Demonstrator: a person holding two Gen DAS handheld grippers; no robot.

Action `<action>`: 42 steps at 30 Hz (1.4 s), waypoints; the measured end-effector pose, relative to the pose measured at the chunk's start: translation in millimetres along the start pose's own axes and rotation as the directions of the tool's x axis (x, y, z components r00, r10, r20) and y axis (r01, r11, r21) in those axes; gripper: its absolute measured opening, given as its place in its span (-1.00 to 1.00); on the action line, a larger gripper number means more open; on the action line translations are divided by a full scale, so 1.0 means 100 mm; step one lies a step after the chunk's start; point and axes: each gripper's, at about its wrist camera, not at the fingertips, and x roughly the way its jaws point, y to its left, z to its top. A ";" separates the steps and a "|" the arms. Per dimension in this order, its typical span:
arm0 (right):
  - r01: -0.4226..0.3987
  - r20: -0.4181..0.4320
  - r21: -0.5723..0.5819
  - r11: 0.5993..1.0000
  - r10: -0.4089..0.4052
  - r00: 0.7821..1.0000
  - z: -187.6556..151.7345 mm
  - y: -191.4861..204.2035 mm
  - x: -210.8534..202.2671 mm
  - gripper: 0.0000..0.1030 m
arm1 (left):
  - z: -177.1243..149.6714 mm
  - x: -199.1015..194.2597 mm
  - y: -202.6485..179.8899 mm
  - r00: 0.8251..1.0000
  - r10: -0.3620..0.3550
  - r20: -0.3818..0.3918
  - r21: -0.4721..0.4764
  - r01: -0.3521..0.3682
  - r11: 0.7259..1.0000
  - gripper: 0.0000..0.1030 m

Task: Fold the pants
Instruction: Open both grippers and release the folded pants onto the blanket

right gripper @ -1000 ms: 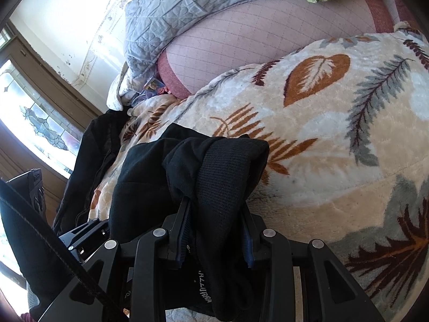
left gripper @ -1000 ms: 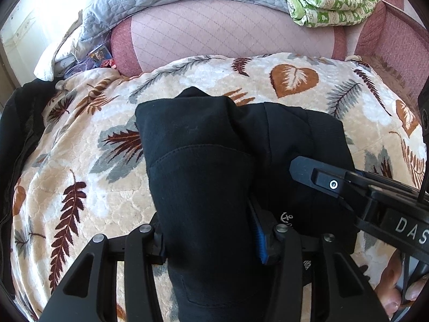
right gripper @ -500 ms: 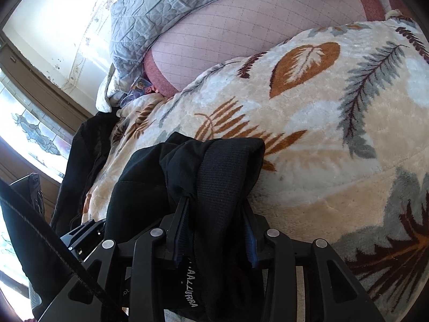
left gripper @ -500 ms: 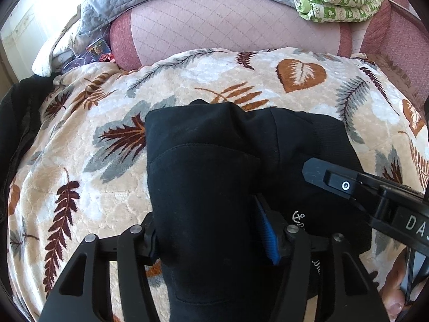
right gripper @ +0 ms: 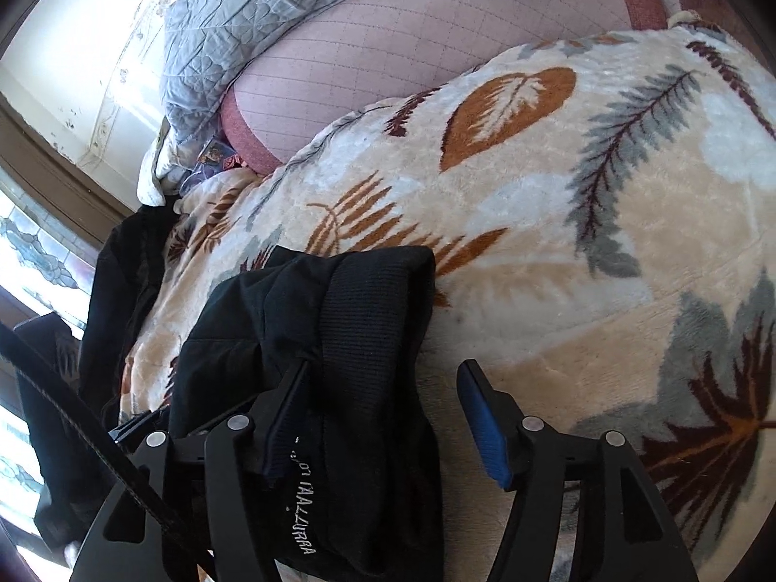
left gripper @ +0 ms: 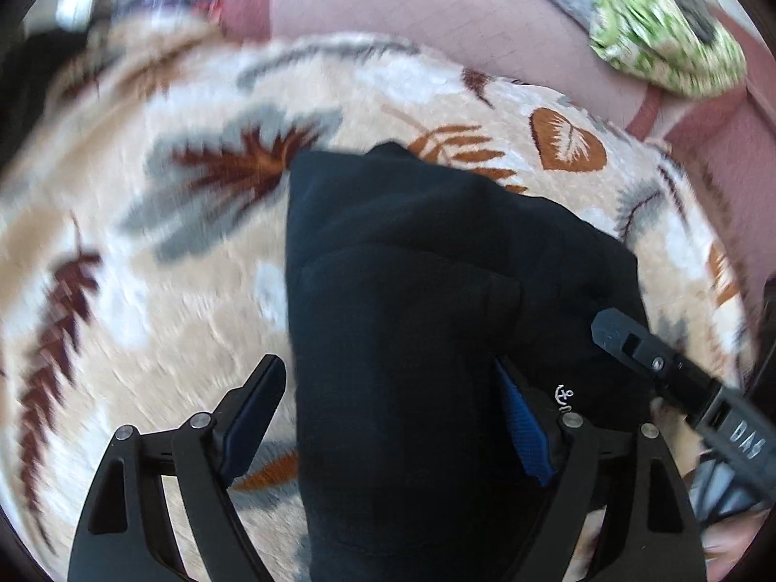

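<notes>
The black pants (left gripper: 412,291) lie folded in a thick bundle on the leaf-patterned blanket (left gripper: 145,242). My left gripper (left gripper: 388,417) is open, its fingers standing apart on either side of the bundle. In the right wrist view the pants (right gripper: 330,339) show their ribbed cuff and white lettering. My right gripper (right gripper: 383,417) is open; its left finger touches the fabric and its blue-padded right finger (right gripper: 480,427) stands clear over the blanket. The right gripper's finger also shows in the left wrist view (left gripper: 679,378) at the bundle's right edge.
A pink quilted cushion (right gripper: 436,48) and a grey quilt (right gripper: 252,14) lie behind the blanket. A green patterned cloth (left gripper: 664,34) sits at the far right. A black garment (right gripper: 121,291) hangs at the blanket's left edge by a window.
Both grippers have opened and let go of the pants. The bundle now rests on the blanket. The left wrist view has shifted and is blurred by motion.
</notes>
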 end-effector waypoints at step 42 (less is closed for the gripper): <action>0.174 0.245 -0.212 0.962 -0.120 0.962 -0.30 0.43 -0.57 0.58 | -1.10 -2.58 -0.03 0.602 0.432 0.671 -0.210 -0.404 0.890 0.93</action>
